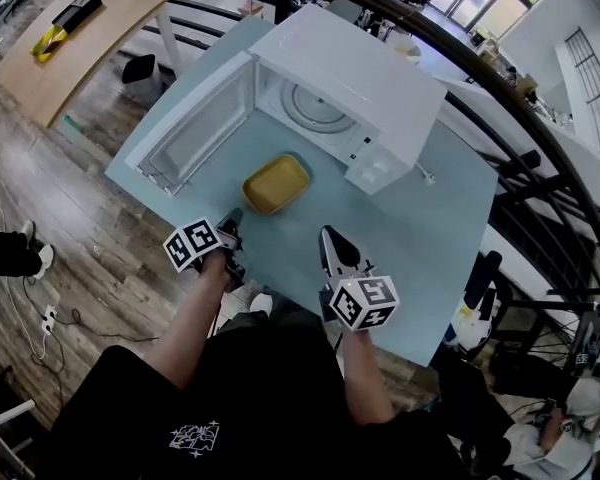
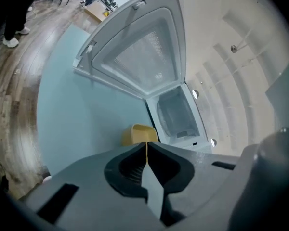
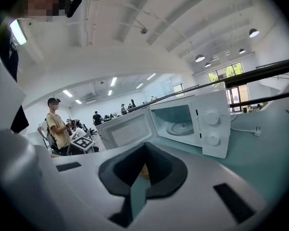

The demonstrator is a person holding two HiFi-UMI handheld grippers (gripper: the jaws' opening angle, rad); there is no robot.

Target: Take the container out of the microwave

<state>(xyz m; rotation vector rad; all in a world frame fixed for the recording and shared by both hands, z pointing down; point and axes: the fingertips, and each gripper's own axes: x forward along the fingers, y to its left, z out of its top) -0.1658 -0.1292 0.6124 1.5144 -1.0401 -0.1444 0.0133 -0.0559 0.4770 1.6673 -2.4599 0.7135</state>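
Note:
The yellow container point(image 1: 275, 184) sits on the pale blue table point(image 1: 420, 238), just in front of the white microwave point(image 1: 350, 98). The microwave's door point(image 1: 195, 128) stands swung wide and its glass turntable point(image 3: 180, 128) is bare. My left gripper point(image 1: 230, 218) is near the container's front left corner, apart from it, jaws shut with nothing held. In the left gripper view the container point(image 2: 139, 134) shows just beyond the closed tips point(image 2: 147, 146). My right gripper point(image 1: 327, 233) hovers at the front right, also shut and empty point(image 3: 144, 146).
The microwave's cord and plug point(image 1: 425, 176) lie on the table to its right. A dark curved railing point(image 1: 540, 158) runs behind the table. A wooden desk point(image 1: 70, 38) and black bin point(image 1: 140, 68) stand far left. People point(image 3: 58, 126) stand in the background.

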